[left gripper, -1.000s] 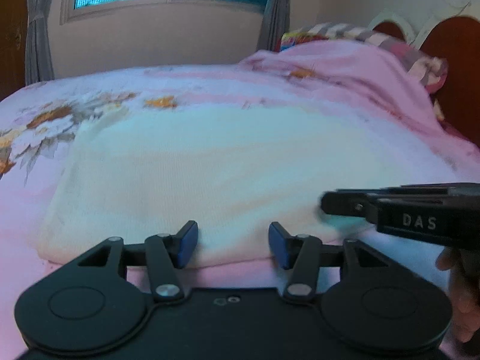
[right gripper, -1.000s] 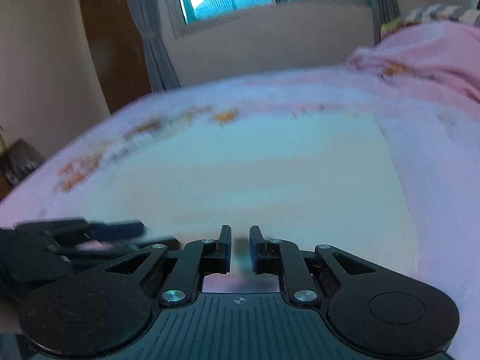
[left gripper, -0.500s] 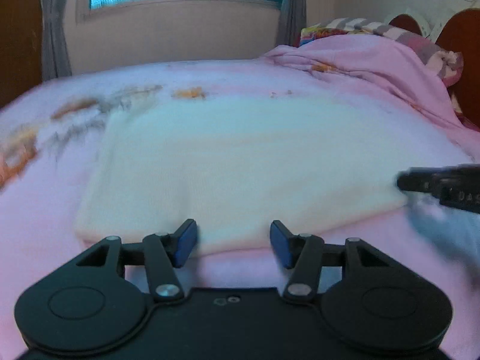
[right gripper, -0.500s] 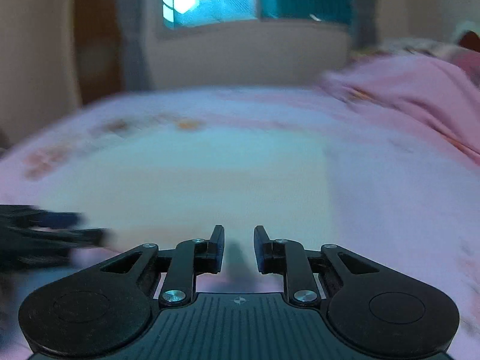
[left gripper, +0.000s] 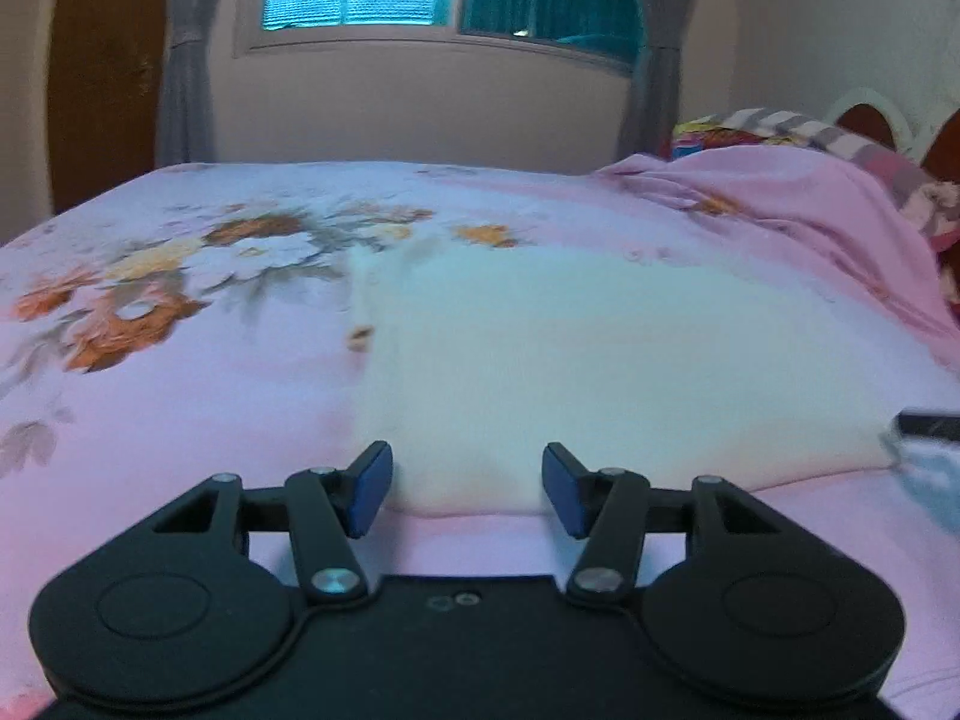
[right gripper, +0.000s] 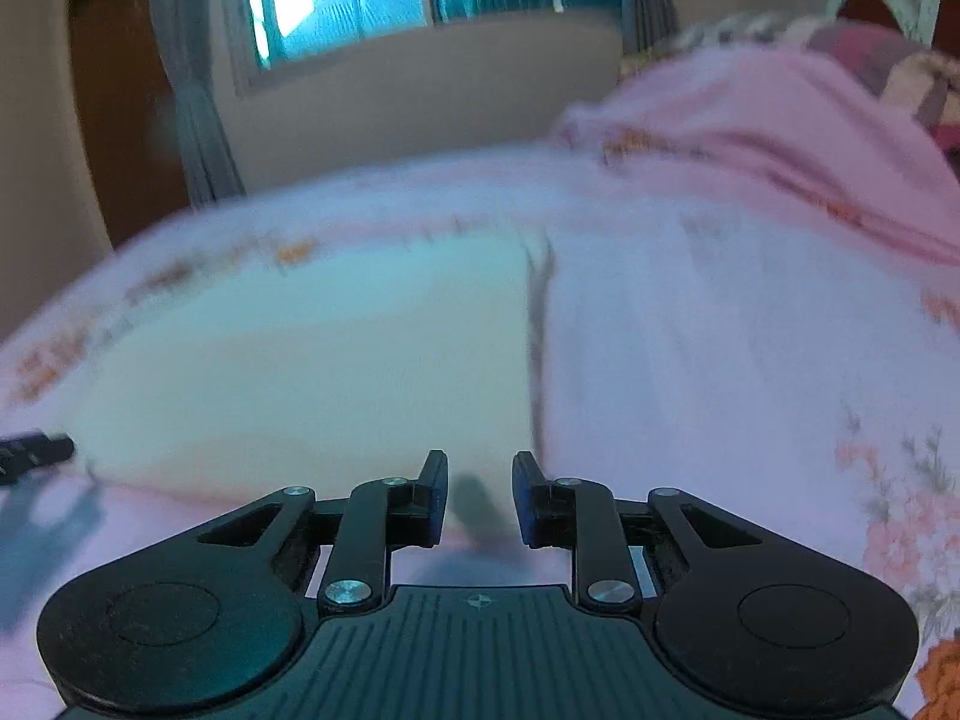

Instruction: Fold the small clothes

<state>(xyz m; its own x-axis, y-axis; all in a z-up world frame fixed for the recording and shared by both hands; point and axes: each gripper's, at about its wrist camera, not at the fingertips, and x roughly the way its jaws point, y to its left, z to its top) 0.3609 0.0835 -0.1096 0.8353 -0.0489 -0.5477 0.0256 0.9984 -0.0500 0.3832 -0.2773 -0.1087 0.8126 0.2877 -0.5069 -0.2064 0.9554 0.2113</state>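
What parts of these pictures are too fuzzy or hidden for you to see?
- White garment: left wrist view, near edge hidden behind the left gripper; what kind of clothing it is can't be told.
- Right gripper: in the left wrist view only a blurred tip shows, cut off by the right edge.
- Floral bedsheet: right wrist view, pattern smeared by motion blur.

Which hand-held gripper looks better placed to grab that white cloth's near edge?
Neither clearly: the left hand-held gripper and the right hand-held gripper each sit open at a near corner of the white cloth.
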